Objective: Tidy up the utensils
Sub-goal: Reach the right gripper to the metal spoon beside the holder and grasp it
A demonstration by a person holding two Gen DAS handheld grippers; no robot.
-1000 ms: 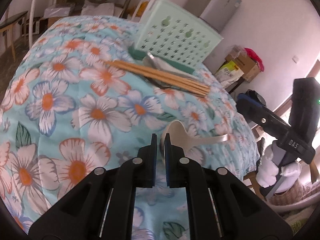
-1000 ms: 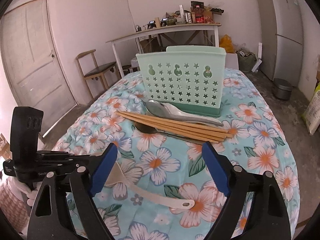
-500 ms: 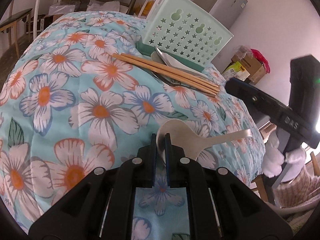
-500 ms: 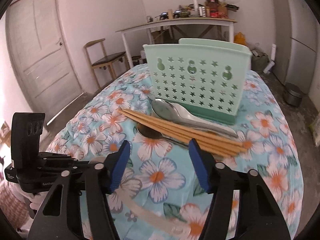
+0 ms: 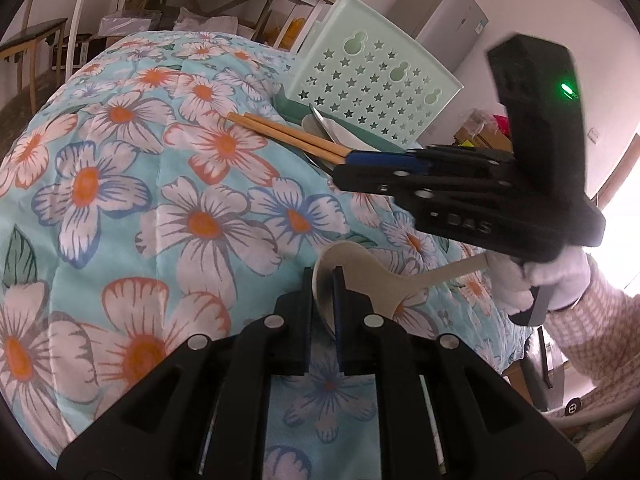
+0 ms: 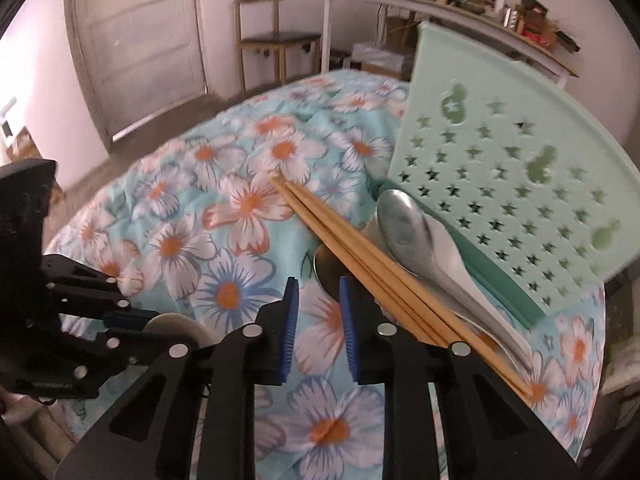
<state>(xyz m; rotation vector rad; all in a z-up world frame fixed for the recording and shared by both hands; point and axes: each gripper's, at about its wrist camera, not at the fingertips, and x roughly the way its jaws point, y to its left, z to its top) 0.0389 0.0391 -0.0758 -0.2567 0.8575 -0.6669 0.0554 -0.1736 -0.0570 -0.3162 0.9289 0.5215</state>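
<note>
My left gripper (image 5: 323, 276) is shut on the bowl of a beige spoon (image 5: 376, 276), whose handle sticks out to the right above the cloth; its jaws are easing open. My right gripper (image 6: 318, 282) hangs low over the cloth with its jaws closing and nothing between them. Its right finger is just left of a bundle of wooden chopsticks (image 6: 360, 252), and a dark spoon bowl (image 6: 326, 268) lies just past its tips. A metal spoon (image 6: 404, 224) rests on the chopsticks' far side, against the mint-green holder (image 6: 500, 168) pierced with stars. In the left wrist view the right gripper (image 5: 348, 160) reaches the chopsticks (image 5: 288, 134) before the holder (image 5: 372, 80).
A floral blue tablecloth (image 6: 224, 292) covers the rounded table. A wooden chair (image 6: 276, 40), a door (image 6: 140, 40) and a long white bench with clutter (image 6: 460, 12) stand behind. A grey fridge (image 5: 444, 16) is at the back right. A gloved hand (image 5: 552, 280) holds the right gripper.
The right gripper has moved forward and down to the chopsticks, rolled, and narrowed its jaws a lot. The left gripper has stayed put, with the beige spoon tilted up off the cloth.
</note>
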